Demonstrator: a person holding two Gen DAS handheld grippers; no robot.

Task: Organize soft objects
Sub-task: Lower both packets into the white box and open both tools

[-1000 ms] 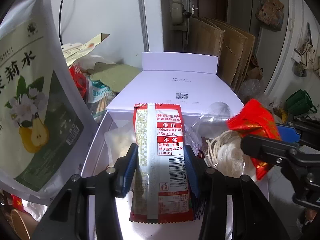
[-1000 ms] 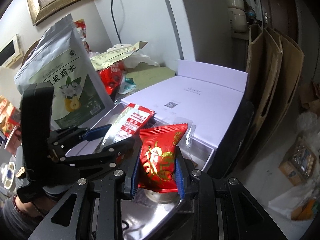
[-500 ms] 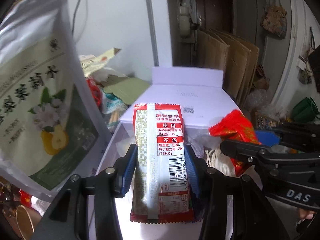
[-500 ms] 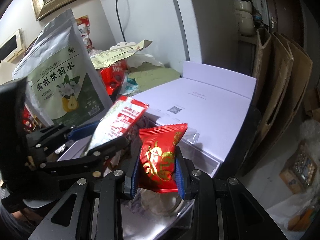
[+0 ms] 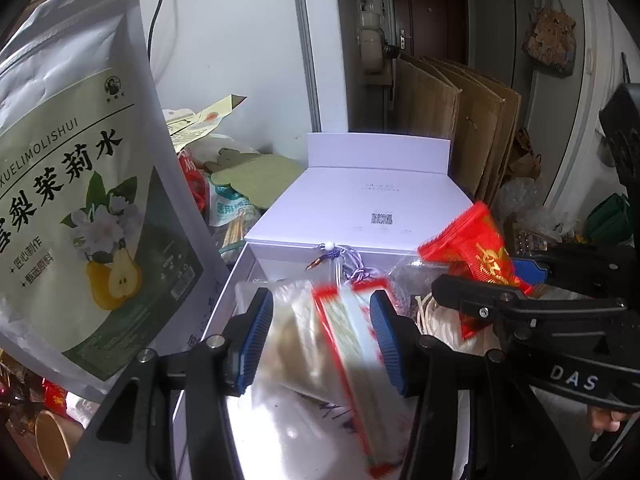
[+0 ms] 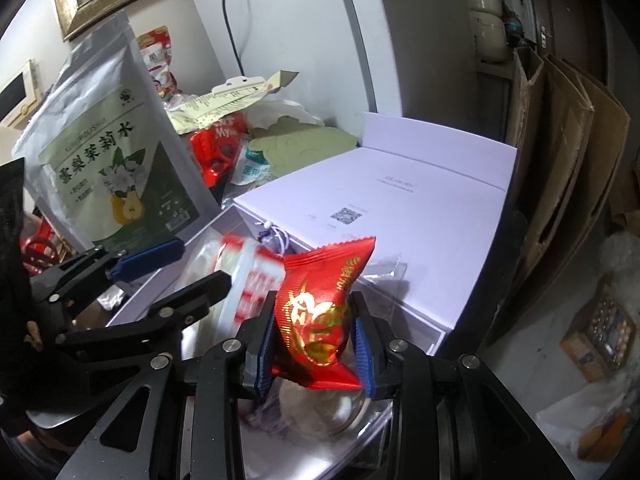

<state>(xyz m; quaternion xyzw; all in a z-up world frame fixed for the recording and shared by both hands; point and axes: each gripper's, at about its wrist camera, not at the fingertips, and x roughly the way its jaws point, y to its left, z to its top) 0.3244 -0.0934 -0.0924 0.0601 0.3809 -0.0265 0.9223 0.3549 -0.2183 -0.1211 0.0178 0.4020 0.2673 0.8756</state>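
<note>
A white gift box lies open below both grippers, its lid folded back. My left gripper hangs over it with its jaws opening. The red-and-white snack packet sits blurred and tilted between the blue pads, clear of the left pad. It shows in the right wrist view too, as the snack packet beside the left gripper. My right gripper has its pads against a red packet with gold print and its jaws are starting to open. From the left, the right gripper holds the red packet over the box's right side.
A tall silver-and-green pear tea pouch stands close on the left. Clear bags with white contents lie in the box. Loose packets and a green card crowd the back left. Flat cardboard sheets lean behind the lid.
The left jaws have spread and the red-and-white packet, held upright before, has slipped and tilted down into the box. The right gripper's pads have parted slightly around the red packet.
</note>
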